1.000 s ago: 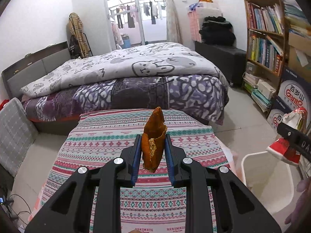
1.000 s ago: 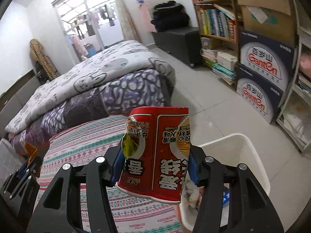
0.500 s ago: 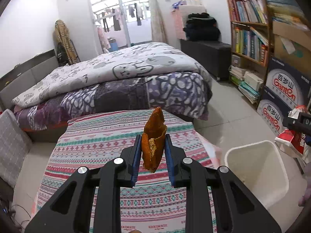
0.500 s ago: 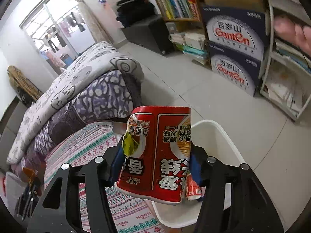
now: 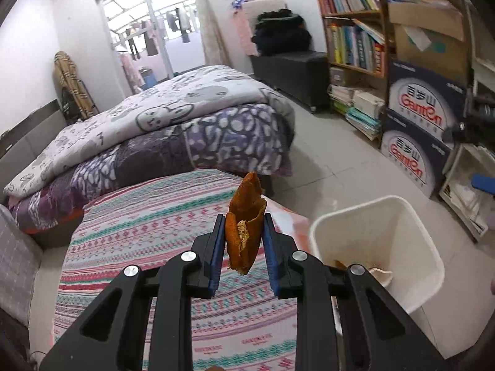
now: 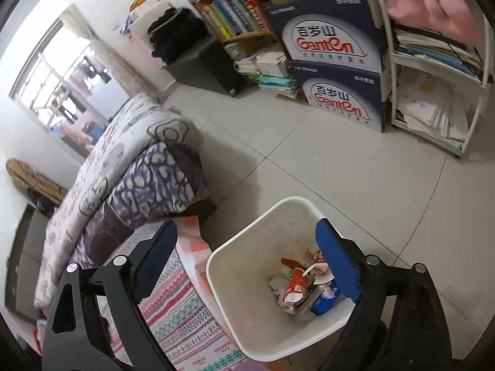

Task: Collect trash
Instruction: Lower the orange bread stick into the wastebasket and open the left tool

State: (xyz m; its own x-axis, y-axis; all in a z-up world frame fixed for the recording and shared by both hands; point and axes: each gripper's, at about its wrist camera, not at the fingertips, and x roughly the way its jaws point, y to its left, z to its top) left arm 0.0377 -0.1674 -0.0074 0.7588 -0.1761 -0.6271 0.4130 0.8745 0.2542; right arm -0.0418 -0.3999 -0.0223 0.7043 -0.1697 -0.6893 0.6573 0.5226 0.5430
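1. The left gripper is clenched on an orange peel. Both blue pads press its sides, and the peel stands upright with its pointed tip above the fingers and its lower end hanging free below them.
2. The peel is held in the air over the right part of the striped tablecloth, near the edge that faces the white bin.
3. The right gripper is released: its jaws stand wide apart with nothing between them, and it hangs above the bin, the right pad over the bin's far rim.
4. Trash lies at the bottom of the bin: a crumpled red packet, white paper scraps and a blue pack. The right finger hides part of the pile, so the pieces under it cannot be told apart.
5. In the left wrist view only a brown scrap and something pale show inside the bin; the gripper's frame cuts off the rest.
6. The bin stands on the tiled floor, just beside the tablecloth's corner.
7. A bed with a patterned quilt lies beyond the tablecloth, and two blue cartons are stacked beside the bookshelf.
8. At the right edge of the left wrist view a dark shape is cut off and cannot be made out.
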